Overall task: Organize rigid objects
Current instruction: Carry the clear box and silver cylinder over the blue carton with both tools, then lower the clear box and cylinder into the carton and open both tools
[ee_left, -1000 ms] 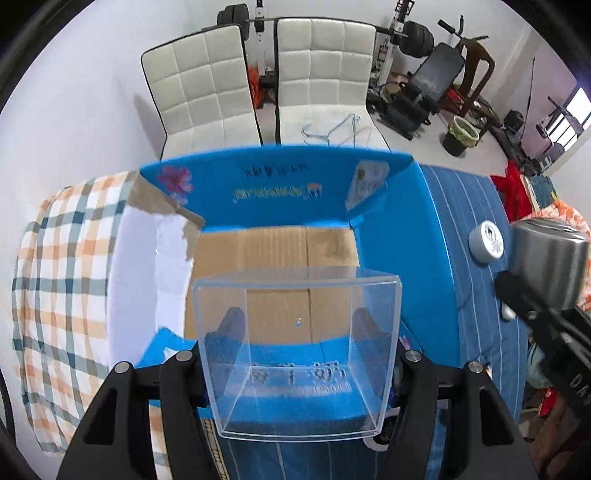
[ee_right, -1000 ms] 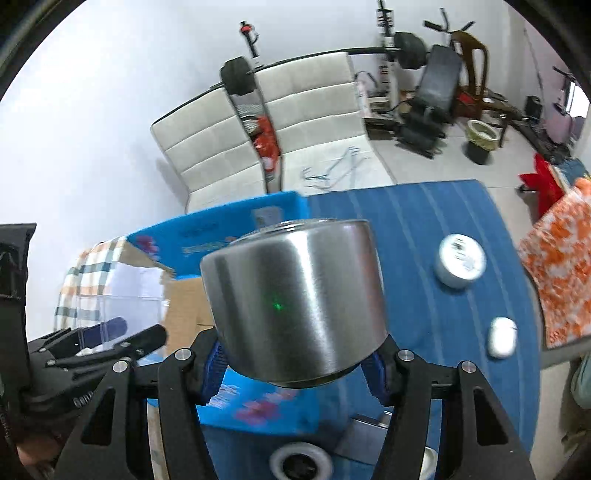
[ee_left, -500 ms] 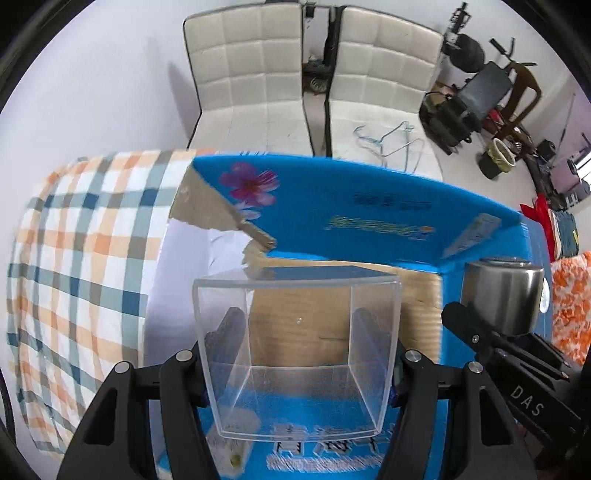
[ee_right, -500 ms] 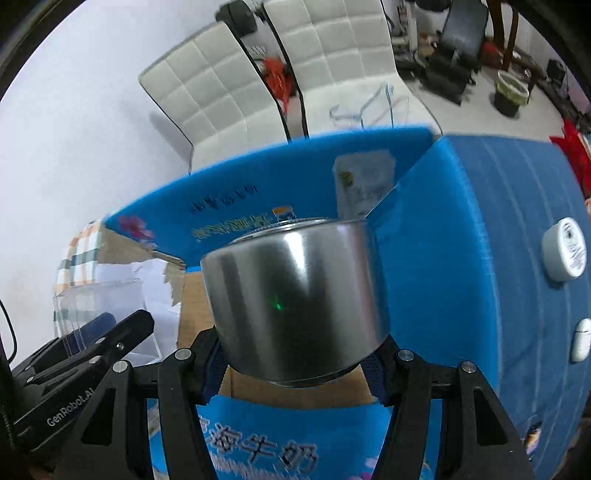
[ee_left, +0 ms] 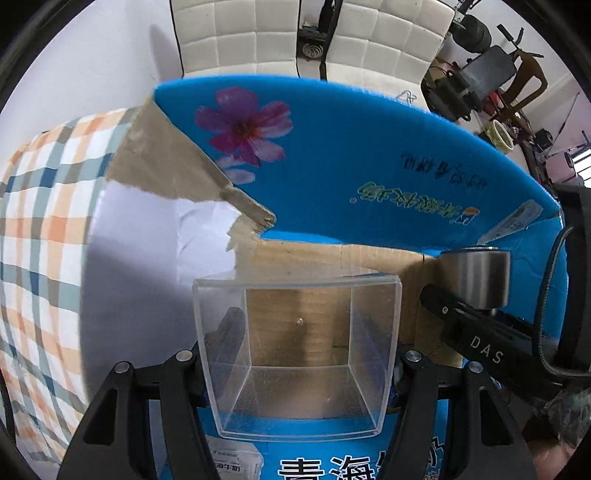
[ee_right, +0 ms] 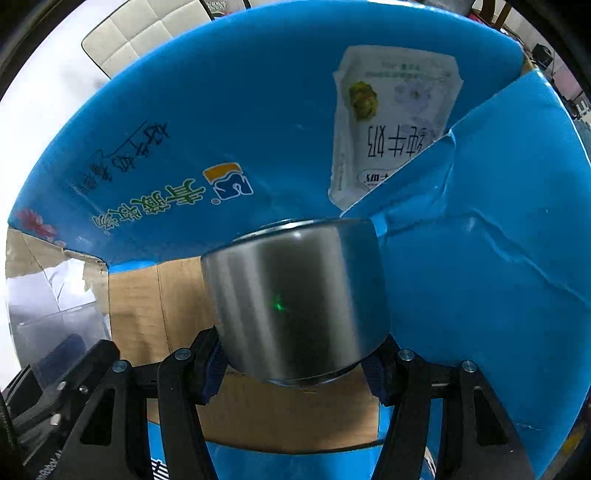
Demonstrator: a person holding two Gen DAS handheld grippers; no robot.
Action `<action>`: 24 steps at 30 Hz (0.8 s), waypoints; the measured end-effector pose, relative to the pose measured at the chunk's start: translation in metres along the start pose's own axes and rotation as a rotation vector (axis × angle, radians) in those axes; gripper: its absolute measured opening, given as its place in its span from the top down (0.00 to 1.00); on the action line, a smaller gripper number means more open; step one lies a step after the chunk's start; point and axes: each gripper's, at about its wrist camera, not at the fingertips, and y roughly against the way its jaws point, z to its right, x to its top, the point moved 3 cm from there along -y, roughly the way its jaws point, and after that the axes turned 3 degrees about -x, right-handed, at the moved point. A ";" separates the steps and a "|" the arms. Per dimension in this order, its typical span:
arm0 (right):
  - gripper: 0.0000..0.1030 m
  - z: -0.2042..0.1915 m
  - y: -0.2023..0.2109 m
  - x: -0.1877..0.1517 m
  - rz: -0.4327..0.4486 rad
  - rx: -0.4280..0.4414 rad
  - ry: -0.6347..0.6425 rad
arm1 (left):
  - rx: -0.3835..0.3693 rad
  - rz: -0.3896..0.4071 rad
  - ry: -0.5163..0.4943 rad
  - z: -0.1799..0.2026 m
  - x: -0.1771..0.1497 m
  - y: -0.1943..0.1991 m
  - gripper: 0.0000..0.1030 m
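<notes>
We see a clear plastic box (ee_left: pixel 297 354) clamped between the fingers of the left gripper (ee_left: pixel 297 369), its open top facing forward, held over the brown cardboard floor of a blue cardboard carton (ee_left: pixel 332 162). To its right, a squat stainless steel canister (ee_right: pixel 295 299) sits gripped between the blue pads of the right gripper (ee_right: pixel 297 365), also inside the carton's raised flaps, above the floor. The carton's left flap is torn, showing raw cardboard. Under the carton lies a checked tablecloth (ee_left: pixel 40 236). Beyond it stand two white quilted chairs (ee_left: pixel 236 33) and gym equipment (ee_left: pixel 484 74)
</notes>
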 end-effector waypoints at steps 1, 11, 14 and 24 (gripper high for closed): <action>0.37 0.001 0.000 0.001 -0.010 0.002 -0.001 | -0.008 -0.003 0.002 0.000 0.000 0.000 0.41; 0.17 0.025 0.047 0.006 -0.010 0.024 -0.035 | -0.097 -0.036 0.037 -0.005 0.007 -0.001 0.41; 0.16 0.039 0.063 0.009 0.004 0.030 -0.048 | -0.123 -0.045 0.036 0.000 0.009 -0.001 0.41; 0.16 0.061 0.070 0.020 0.003 0.006 -0.108 | -0.164 -0.097 -0.063 0.034 0.031 -0.028 0.40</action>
